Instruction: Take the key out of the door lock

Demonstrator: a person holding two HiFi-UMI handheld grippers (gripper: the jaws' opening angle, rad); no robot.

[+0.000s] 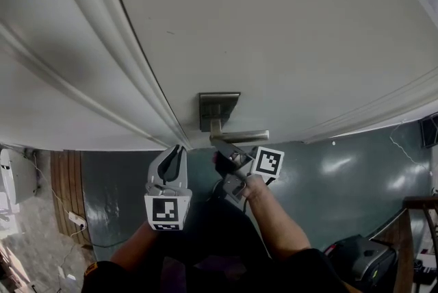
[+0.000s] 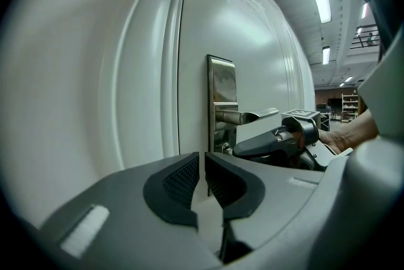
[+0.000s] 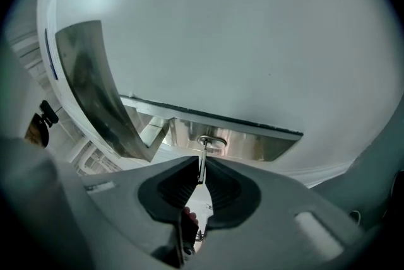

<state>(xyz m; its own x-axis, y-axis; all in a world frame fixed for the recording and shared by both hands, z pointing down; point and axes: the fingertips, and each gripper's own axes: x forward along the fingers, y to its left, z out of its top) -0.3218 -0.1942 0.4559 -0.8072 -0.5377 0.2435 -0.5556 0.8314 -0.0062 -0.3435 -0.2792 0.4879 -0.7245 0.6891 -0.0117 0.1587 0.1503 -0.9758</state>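
Note:
A slim metal key (image 3: 202, 155) sticks out of the round lock cylinder (image 3: 211, 141) in the steel lock plate (image 1: 219, 110), just under the lever handle (image 1: 239, 136). My right gripper (image 3: 202, 169) is shut on the key, whose flat head stands on edge between the pads. In the head view the right gripper (image 1: 229, 156) reaches under the handle and hides the key. My left gripper (image 1: 174, 155) hangs to the left of the lock near the door's edge; its jaws are shut on nothing. The left gripper view shows the plate (image 2: 221, 98), the handle (image 2: 249, 116) and the right gripper (image 2: 271, 144) at the lock.
The white panelled door (image 1: 274, 24) fills the view ahead. Below lies a grey-green floor (image 1: 328, 175) with a black device (image 1: 359, 257) at the right and a wall socket with a cable (image 1: 75, 220) at the left. A wooden frame (image 1: 421, 206) stands at the far right.

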